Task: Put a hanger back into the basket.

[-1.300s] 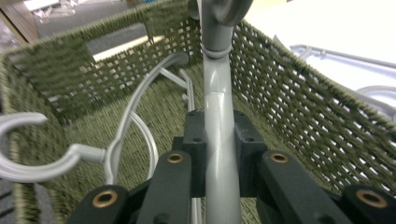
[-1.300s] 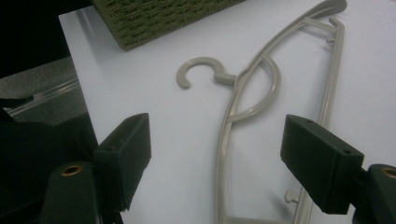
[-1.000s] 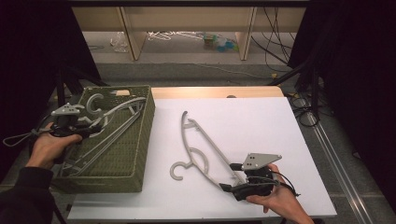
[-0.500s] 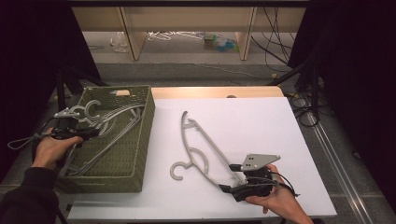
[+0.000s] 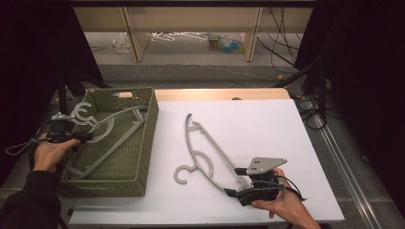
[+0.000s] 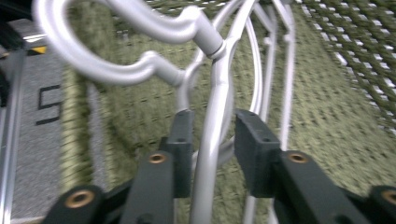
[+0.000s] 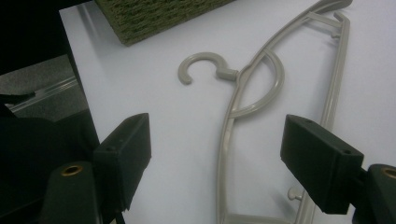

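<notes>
- Basket (image 5: 143, 143) of green weave sits at the left end of the white bench (image 5: 267, 124), and everything below is placed against it.
- My left tool (image 5: 85, 137) is over the basket's left rim; its jaws have just been opening, and the silver hanger (image 6: 210, 140) runs between the pads (image 6: 252, 144) without being pressed, so it is released.
- That silver hanger lies inside the basket on other hangers, its hook (image 5: 82, 113) up over the left rim.
- My right tool (image 5: 234, 182) rests on the bench well right of the basket, jaws wide apart, gripping nothing.
- Beige hanger (image 5: 205, 150) lies flat on the bench just right of the basket, its lower end between my right tool's jaws.
</notes>
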A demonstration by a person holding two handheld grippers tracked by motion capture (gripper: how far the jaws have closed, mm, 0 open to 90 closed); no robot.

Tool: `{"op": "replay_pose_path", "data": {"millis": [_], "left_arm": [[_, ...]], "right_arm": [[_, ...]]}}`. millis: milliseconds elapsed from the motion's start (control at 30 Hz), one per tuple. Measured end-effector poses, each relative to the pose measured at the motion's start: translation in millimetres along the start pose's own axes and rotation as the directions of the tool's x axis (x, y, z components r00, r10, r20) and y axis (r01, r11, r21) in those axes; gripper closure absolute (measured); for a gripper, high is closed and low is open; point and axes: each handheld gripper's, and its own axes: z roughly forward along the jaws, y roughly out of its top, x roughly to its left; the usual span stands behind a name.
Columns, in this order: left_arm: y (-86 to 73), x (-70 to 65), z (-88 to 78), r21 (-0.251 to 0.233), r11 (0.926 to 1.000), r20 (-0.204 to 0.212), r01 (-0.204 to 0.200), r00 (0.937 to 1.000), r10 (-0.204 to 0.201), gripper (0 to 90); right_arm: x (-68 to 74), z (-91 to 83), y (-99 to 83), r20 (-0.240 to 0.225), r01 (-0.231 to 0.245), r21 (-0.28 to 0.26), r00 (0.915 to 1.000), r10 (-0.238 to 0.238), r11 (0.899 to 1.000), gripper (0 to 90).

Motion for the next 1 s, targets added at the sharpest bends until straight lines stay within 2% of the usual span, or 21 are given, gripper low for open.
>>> {"op": "replay_pose_path", "data": {"millis": [67,133,200,367,433,533,733,833,933,1000], "left_arm": [[-0.9,1.6,-2.4,0.002,1.0000,-0.010,0.008,0.9999,-0.008,60.7],[-2.0,3.2,-6.1,-0.019,0.9994,-0.013,0.028,0.9995,-0.029,54.7],[-2.6,3.3,-10.0,-0.032,0.9988,-0.014,0.036,0.9992,-0.036,52.7],[-1.4,-6.6,-22.1,-0.112,0.9926,0.000,0.047,0.9989,-0.047,45.7],[-0.8,-14.4,-27.1,-0.159,0.9851,0.015,0.067,0.9977,-0.066,43.0],[0.2,-23.5,-36.4,-0.201,0.9770,0.036,0.071,0.9972,-0.065,38.4],[1.4,-46.0,-55.7,-0.280,0.9581,0.092,0.059,0.9952,-0.034,34.9],[0.1,-57.6,-61.9,-0.313,0.9482,0.127,0.055,0.9917,-0.015,33.6],[-1.0,-73.0,-69.6,-0.341,0.9393,0.156,0.035,0.9876,0.020,31.5],[-1.6,-84.7,-76.4,-0.357,0.9336,0.187,0.035,0.9817,0.035,29.3]], "right_arm": [[-0.1,0.1,-0.2,0.002,0.001,0.001,1.0000,-0.001,1.000,25.5],[-0.2,0.2,-0.5,0.003,0.000,0.000,1.0000,0.000,1.000,25.5],[-0.6,0.6,-0.6,0.004,-0.004,0.003,1.0000,0.004,1.000,25.5],[-0.9,1.4,-1.0,0.004,-0.002,0.005,1.0000,0.002,1.000,25.5],[-0.6,1.1,-1.2,0.002,-0.005,0.006,1.0000,0.005,1.000,25.5],[-1.1,1.5,-1.5,0.006,-0.003,0.004,1.0000,0.003,1.000,25.5],[-1.3,1.5,-1.4,0.014,-0.002,-0.003,0.9999,0.002,1.000,25.5],[-1.6,1.0,-1.4,0.016,-0.010,-0.005,0.9998,0.010,1.000,25.5],[-2.0,1.9,-1.8,0.014,-0.011,-0.003,0.9999,0.011,1.000,25.4],[-2.1,2.5,-1.9,0.019,-0.007,-0.004,0.9998,0.007,1.000,25.4]]}}
